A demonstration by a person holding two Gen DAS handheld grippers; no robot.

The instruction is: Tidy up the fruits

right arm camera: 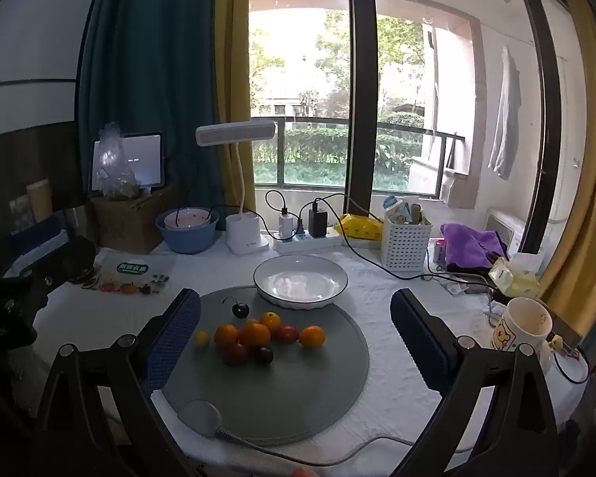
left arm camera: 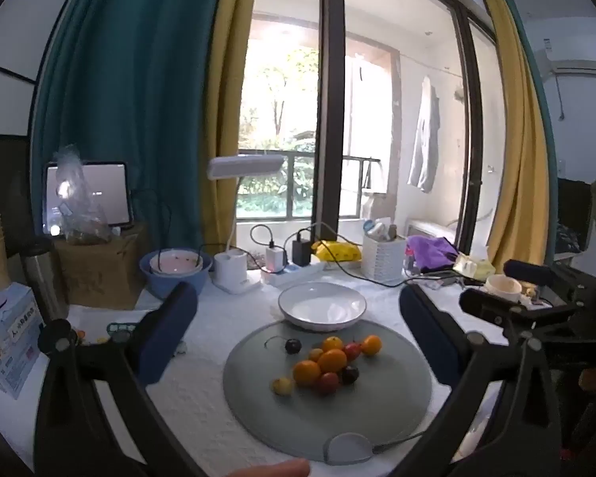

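Note:
A pile of small fruits (left arm camera: 329, 361) lies on a round grey mat (left arm camera: 258, 409): oranges, red and dark tomatoes, a yellow one, and a dark cherry (left arm camera: 293, 346) with a stem. It also shows in the right wrist view (right arm camera: 258, 338) on the mat (right arm camera: 298, 389). An empty white plate (left arm camera: 322, 307) (right arm camera: 300, 281) stands just behind the mat. My left gripper (left arm camera: 298, 318) is open and empty, held above the table with the fruits below it. My right gripper (right arm camera: 296, 318) is open and empty, with the pile between and below its fingers.
At the back stand a blue bowl (right arm camera: 186, 230), a desk lamp (right arm camera: 246, 238), a power strip with chargers (right arm camera: 310, 234) and a white basket (right arm camera: 405, 242). A mug (right arm camera: 520, 330) stands at the right, a fruit sticker sheet (right arm camera: 131, 274) at the left. The other gripper (left arm camera: 516, 310) shows at the right.

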